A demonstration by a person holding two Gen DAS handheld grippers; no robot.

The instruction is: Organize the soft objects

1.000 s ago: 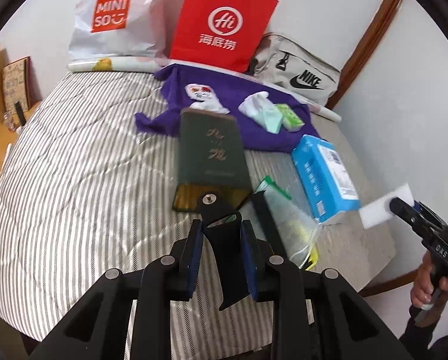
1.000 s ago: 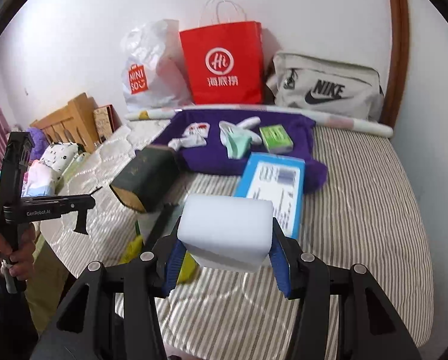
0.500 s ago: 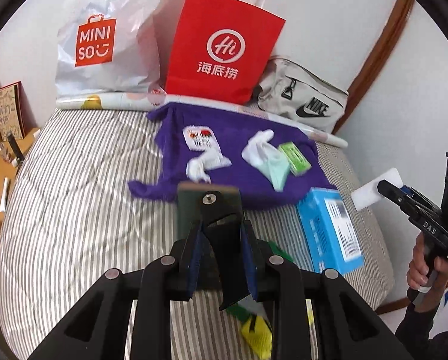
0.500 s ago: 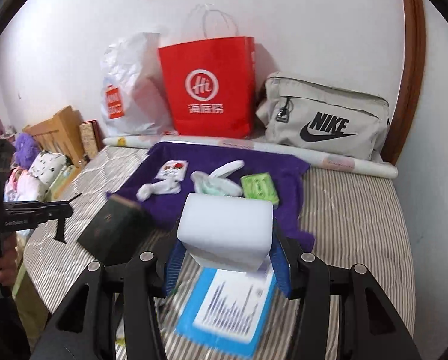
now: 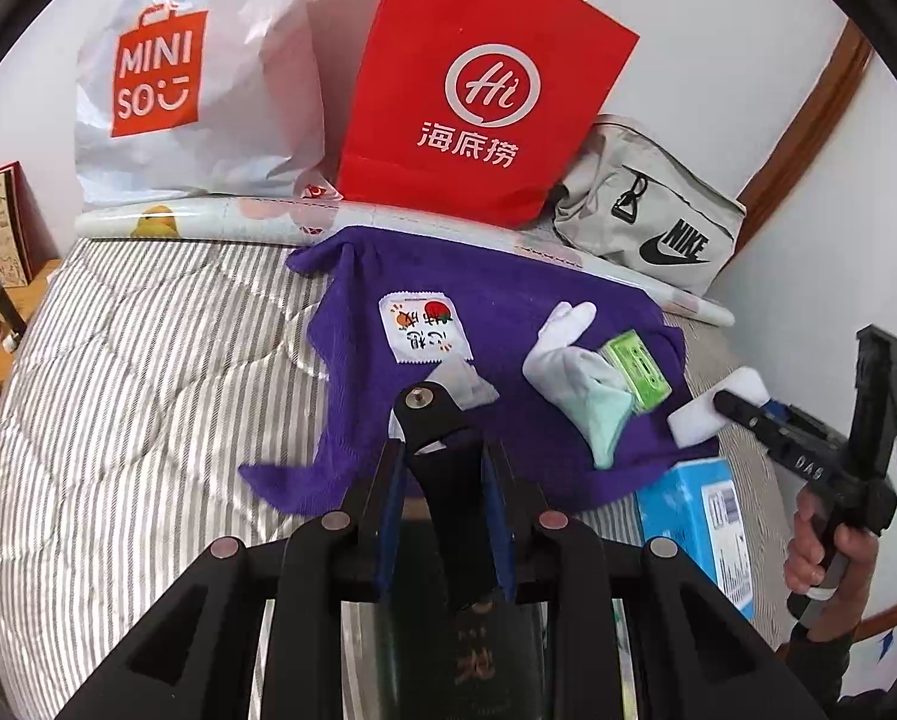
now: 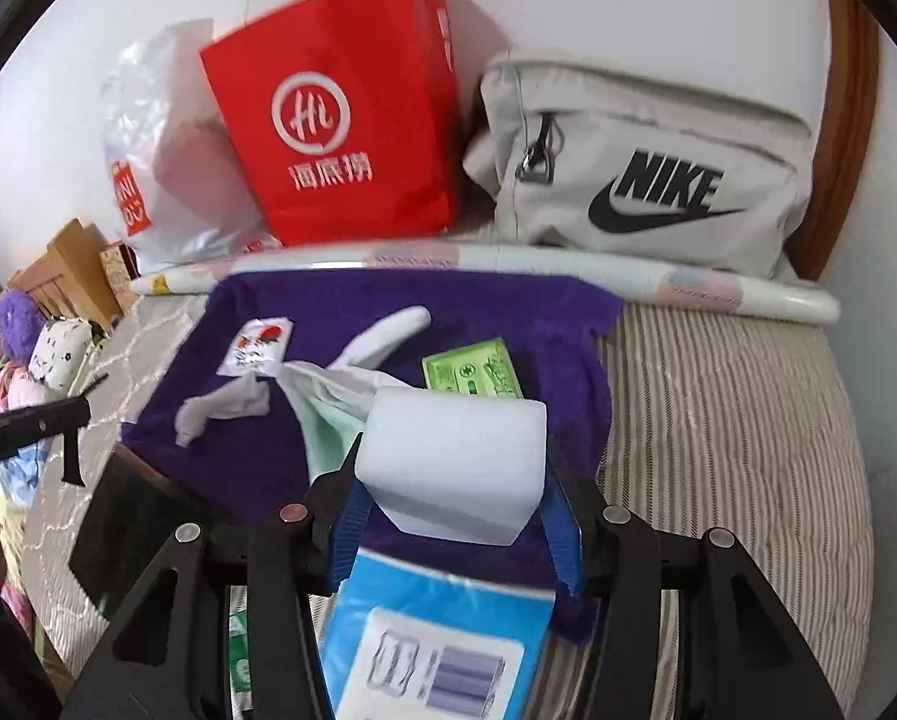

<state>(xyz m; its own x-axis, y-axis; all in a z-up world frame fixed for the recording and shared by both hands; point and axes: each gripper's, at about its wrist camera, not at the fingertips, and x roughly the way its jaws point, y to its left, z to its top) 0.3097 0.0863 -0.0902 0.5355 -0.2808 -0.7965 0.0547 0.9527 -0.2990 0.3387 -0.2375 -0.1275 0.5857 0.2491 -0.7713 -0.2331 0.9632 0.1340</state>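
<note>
A purple cloth (image 5: 508, 300) (image 6: 304, 324) lies on the striped bed with a white sock (image 5: 562, 354) (image 6: 382, 330), a mint sock (image 5: 604, 420), a small white packet (image 5: 424, 330) (image 6: 256, 348) and a green packet (image 5: 637, 369) (image 6: 472, 372) on it. My right gripper (image 6: 454, 474) is shut on a white sponge block (image 6: 454, 456) (image 5: 718, 411), held above the cloth's near right edge. My left gripper (image 5: 442, 480) is shut on a black pointed piece (image 5: 442, 450), above the cloth's near edge.
A red paper bag (image 5: 478, 90), a white Miniso bag (image 5: 196, 78) and a grey Nike bag (image 6: 640, 174) stand along the wall behind a rolled sheet (image 6: 508, 258). A blue box (image 6: 436, 642) and a dark box (image 5: 484, 660) lie near the bed's front.
Both grippers have moved forward over the bed toward the purple cloth. The sponge block now hangs over the cloth's near right edge; the dark box and blue box have slid beneath the grippers.
</note>
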